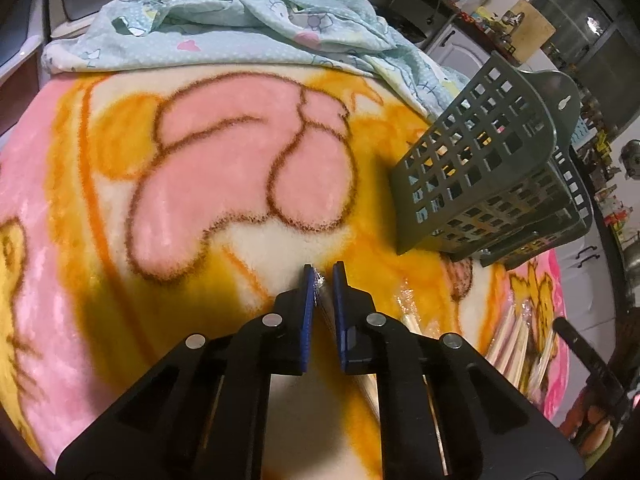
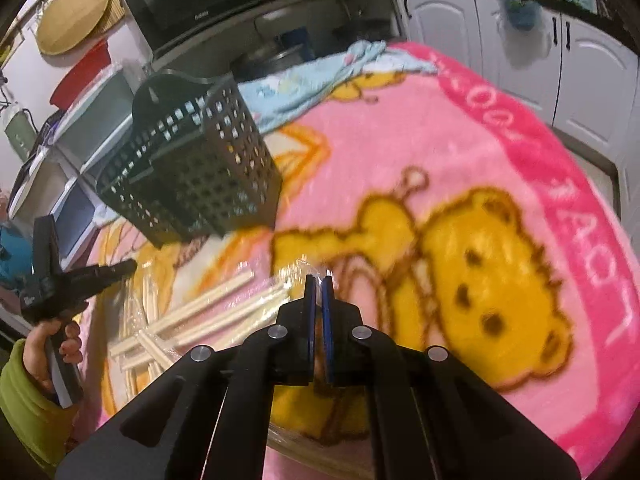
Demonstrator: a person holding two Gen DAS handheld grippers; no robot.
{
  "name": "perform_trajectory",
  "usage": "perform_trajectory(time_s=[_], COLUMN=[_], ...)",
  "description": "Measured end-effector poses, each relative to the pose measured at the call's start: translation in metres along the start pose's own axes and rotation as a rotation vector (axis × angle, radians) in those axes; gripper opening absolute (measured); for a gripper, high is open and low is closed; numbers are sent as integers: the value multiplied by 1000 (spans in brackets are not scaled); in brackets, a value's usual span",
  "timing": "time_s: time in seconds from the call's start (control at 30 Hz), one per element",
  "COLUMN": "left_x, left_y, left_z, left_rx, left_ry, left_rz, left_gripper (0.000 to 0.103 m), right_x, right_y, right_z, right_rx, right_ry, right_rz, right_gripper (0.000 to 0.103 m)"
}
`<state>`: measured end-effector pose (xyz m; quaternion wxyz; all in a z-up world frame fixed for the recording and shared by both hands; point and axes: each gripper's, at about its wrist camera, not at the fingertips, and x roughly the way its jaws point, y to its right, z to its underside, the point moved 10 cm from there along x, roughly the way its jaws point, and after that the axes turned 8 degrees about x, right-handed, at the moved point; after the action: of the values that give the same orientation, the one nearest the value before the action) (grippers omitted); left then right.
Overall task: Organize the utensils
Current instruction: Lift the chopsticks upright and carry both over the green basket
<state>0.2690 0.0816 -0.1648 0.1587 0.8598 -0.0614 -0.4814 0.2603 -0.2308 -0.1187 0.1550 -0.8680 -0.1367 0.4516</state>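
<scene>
A grey perforated utensil basket stands tilted on the cartoon blanket, right of my left gripper; in the right wrist view the basket is at upper left. Several plastic-wrapped pale chopsticks lie in a loose pile on the blanket. My left gripper is shut on a wrapped chopstick pair, the clear wrapper showing between the pads. My right gripper is shut on the clear wrapper of another chopstick pack. The left gripper shows at the left edge, held by a hand.
A pink and yellow fleece blanket covers the table. A crumpled light-blue cloth lies at the far side. A microwave and white cabinets stand beyond the table edge. More wrapped chopsticks lie at right.
</scene>
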Motion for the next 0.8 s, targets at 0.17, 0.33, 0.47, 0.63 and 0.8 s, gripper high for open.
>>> perform_trajectory(time_s=[0.17,0.33,0.47,0.63,0.8], left_x=[-12,-34,-55,-81,-102], left_y=[9,22,38,61,82], left_z=[-6,-18,-32,-49,-65], left_rx=[17,50,93,157,213], left_ry=[30,92,157,241,294], left_rz=[49,71,74,85,83], left_gripper=[5,4,3,3,3], right_x=[-13,-27,-39,-52,-71], right_y=[-7,-20,-30,-40,-50], right_z=[-15,-29,-38,-51,-61], right_rx=[-23,-52,-79,-107,-147], right_ry=[53,96,134,187,245], right_rz=[-3,-23,-34,-20,-21], right_gripper=[3,3,3,2,2])
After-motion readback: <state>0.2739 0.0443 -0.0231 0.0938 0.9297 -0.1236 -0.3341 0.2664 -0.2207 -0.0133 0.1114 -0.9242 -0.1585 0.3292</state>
